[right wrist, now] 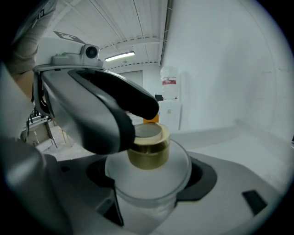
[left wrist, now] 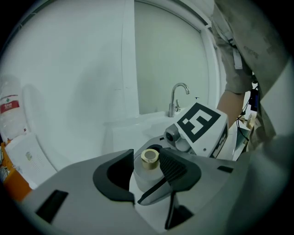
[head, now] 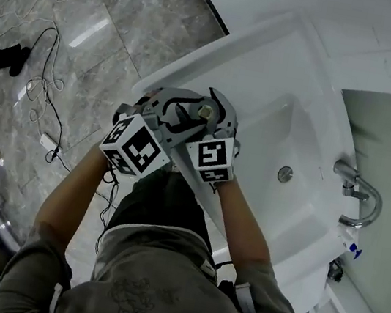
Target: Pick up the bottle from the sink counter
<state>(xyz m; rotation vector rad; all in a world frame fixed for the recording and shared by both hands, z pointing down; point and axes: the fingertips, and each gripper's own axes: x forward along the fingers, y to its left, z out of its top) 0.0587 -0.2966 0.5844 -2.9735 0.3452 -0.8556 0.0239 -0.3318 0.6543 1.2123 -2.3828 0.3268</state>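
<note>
At tabletop [head: 195, 67] front edge, basin [head: 297, 128] beside | bottle [right wrist: 148, 147] frosted, gold-capped | right gripper [right wrist: 149, 179] fingers clamping it, left gripper [left wrist: 149, 172] fingers spread round cap

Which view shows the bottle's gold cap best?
The right gripper view: the cap sits large and close at the centre. The left gripper view shows it small, between jaws; the head view shows only a speck.

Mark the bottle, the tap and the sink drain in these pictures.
bottle [right wrist: 147, 150]: right gripper view, on the side of its gold cap.
tap [head: 343, 170]: head view, on its base end beside the basin.
drain [head: 285, 174]: head view, on the middle of the metal disc.
</note>
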